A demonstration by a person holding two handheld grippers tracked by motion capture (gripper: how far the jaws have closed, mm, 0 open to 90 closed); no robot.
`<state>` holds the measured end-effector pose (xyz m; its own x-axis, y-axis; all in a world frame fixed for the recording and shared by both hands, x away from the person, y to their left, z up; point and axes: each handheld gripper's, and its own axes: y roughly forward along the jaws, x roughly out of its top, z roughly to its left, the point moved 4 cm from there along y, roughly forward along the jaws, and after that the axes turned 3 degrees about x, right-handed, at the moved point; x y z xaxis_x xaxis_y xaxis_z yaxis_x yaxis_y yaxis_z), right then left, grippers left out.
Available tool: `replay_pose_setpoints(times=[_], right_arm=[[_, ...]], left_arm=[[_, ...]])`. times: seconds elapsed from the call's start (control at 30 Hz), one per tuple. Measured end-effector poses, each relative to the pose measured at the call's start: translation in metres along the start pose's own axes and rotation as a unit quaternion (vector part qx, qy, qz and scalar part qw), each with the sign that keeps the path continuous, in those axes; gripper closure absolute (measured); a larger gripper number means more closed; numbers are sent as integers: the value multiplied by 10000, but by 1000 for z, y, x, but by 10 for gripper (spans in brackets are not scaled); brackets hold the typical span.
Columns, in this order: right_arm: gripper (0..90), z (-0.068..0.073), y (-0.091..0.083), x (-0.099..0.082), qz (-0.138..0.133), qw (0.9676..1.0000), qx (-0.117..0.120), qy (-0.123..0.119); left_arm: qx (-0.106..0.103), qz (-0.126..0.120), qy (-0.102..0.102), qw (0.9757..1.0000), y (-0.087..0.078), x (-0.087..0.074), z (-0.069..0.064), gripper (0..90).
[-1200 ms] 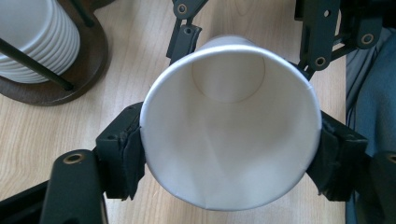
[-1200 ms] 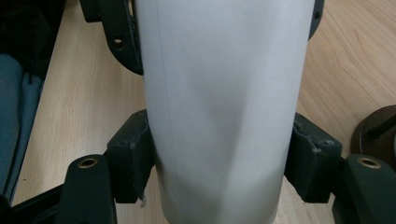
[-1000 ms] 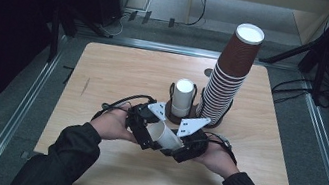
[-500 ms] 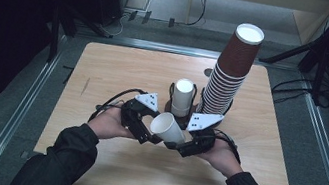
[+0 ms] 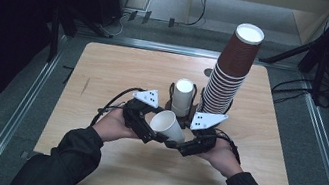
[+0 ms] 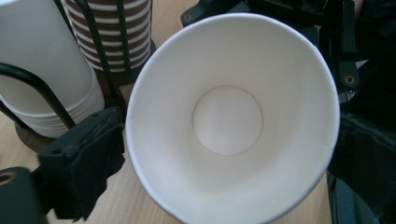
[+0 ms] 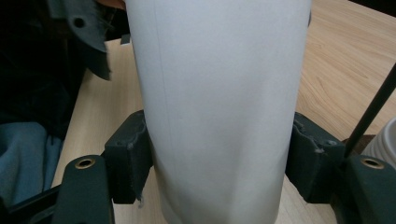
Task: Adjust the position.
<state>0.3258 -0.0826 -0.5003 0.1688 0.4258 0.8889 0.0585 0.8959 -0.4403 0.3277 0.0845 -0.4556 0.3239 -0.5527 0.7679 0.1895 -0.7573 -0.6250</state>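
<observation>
A white paper cup [image 5: 168, 125] hangs above the table between my two grippers, its mouth tipped up and left. My right gripper [image 5: 177, 144] is shut on the cup's body [image 7: 219, 93], one pad against each side. My left gripper [image 5: 148, 131] faces straight into the cup's open mouth [image 6: 229, 121]. Its jaws have just been opening, with the cup's rim between them. One of the fingers [image 6: 86, 161] stands just outside the rim, and the cup hides the other.
A black wire holder [image 5: 171, 89] at mid-table carries a short stack of white cups [image 5: 183, 94]. A tall stack of brown cups [image 5: 231, 68] rises right beside it. The wooden tabletop [image 5: 104, 77] is bounded by metal rails. Both stacks stand close behind the left gripper [image 6: 224, 140].
The cup lay level between the grippers; its mouth has since tipped upward. Both hands stayed in about the same place, and their grey plates have drawn apart.
</observation>
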Motion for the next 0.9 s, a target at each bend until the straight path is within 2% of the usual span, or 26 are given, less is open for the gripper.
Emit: replay_pose_setpoints(times=[0.1,0.13,0.2,0.27,0.33,0.37,0.5,0.6,0.67,0.77,0.9], right_arm=[[314,2,0,1,-21,9999,49,87],[314,2,1,1,-49,9999,60,89],[314,1,1,2,-102,9999,53,47],[314,2,2,2,-66,9999,74,106],[314,2,2,1,-56,9999,75,88],[319,1,3,1,-51,10000,55,14],[323,2,3,0,32,9999,76,81],[323,1,3,1,-31,10000,30,22],[322,1,3,1,4,9999,56,124],[313,0,3,1,12,9999,46,103],[252,0,5,0,67,9999,58,147]], left_arm=[[-68,-92,-118,9999,0,1,1,43],[-170,-146,-212,9995,-1,1,1,56],[-157,-160,-203,9995,-1,1,1,76],[-191,-201,-178,9995,-1,2,0,153],[-178,-200,-138,9995,-2,2,0,185],[-125,-194,-50,9997,-2,1,-1,196],[-109,-161,-30,9998,-3,1,-1,234],[-127,-171,-73,9997,-4,1,1,248],[-139,-143,-102,9997,-4,1,1,256],[-152,-107,-118,9998,-3,1,1,258],[-153,-147,-164,9996,-5,1,2,259]])
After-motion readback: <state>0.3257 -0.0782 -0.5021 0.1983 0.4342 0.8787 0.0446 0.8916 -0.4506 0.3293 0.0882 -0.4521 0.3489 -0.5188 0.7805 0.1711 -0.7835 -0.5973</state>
